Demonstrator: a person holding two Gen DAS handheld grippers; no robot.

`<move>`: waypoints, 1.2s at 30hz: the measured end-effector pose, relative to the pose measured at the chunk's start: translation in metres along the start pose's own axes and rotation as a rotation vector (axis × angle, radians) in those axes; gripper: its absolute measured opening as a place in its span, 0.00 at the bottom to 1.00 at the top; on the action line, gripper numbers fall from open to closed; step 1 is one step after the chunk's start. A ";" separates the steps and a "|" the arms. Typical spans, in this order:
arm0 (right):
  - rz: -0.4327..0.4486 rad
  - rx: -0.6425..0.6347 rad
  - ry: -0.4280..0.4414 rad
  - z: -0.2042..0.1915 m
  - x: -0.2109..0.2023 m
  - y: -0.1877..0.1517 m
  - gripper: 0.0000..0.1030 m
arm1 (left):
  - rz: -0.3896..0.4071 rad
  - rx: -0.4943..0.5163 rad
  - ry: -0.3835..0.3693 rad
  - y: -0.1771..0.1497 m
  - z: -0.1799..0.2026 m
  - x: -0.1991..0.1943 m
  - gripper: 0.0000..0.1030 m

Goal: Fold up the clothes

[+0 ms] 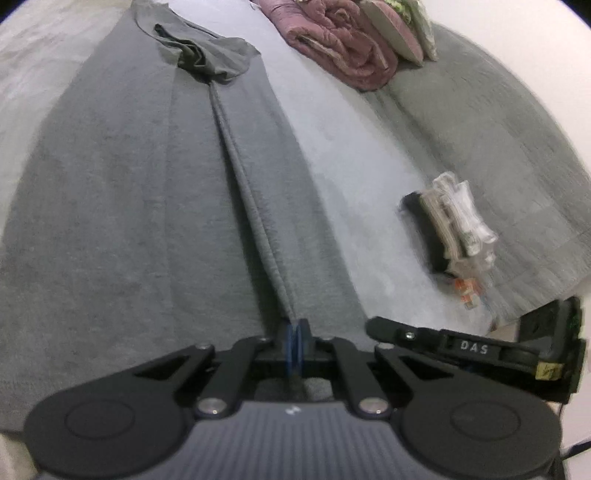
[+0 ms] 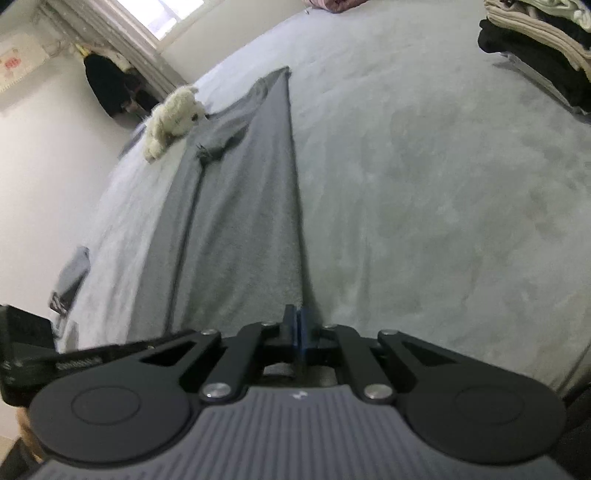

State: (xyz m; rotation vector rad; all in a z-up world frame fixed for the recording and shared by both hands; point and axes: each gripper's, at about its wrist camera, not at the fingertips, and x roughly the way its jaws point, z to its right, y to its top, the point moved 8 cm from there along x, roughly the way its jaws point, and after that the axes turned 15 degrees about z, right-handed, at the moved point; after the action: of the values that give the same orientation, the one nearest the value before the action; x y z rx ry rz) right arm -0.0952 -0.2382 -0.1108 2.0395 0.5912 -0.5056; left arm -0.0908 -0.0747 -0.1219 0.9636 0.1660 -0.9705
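A wide bed (image 2: pixel 443 184) covered in a pale grey plush blanket fills most of both views, with a white wall (image 2: pixel 44 184) along its far side and a bright window (image 2: pixel 162 14) with a long curtain (image 2: pixel 122 44) in the corner of the room. Spread lengthwise on the bed lies the grey garment (image 1: pixel 129 184), stretched flat from its near hem to its far end, where the cloth bunches into dark folds. A rolled pink quilt (image 1: pixel 332 40) sits at the head of the bed, and a stack of folded clothes (image 2: pixel 539 48) in black, beige and pale green stands near the bed's edge, well apart from the garment. A white plush toy (image 2: pixel 173 118) lies beside the garment's far end. Near the wall a dark folded item (image 2: pixel 70 277) rests on the blanket. The left gripper (image 1: pixel 294 334) is clenched on a ridge of the garment's near edge, the fold running straight away from its jaws. The right gripper (image 2: pixel 297 328) is likewise clamped on the near edge of the garment, at its outer side.
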 end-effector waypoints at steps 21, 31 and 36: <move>0.097 -0.305 0.147 -0.050 -0.012 -0.007 0.23 | 0.008 0.136 0.104 0.001 0.007 0.003 0.03; -0.076 -0.471 0.104 -0.051 0.003 -0.044 0.20 | 0.055 0.273 0.120 0.019 0.017 -0.030 0.26; -0.070 -0.502 0.103 -0.062 0.006 -0.044 0.24 | 0.135 0.294 0.209 0.045 -0.011 -0.071 0.31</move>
State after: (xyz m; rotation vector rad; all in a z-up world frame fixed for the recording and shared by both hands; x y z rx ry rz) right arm -0.1085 -0.1631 -0.1133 1.5766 0.7676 -0.2577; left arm -0.0959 -0.0132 -0.0638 1.3307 0.1335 -0.7811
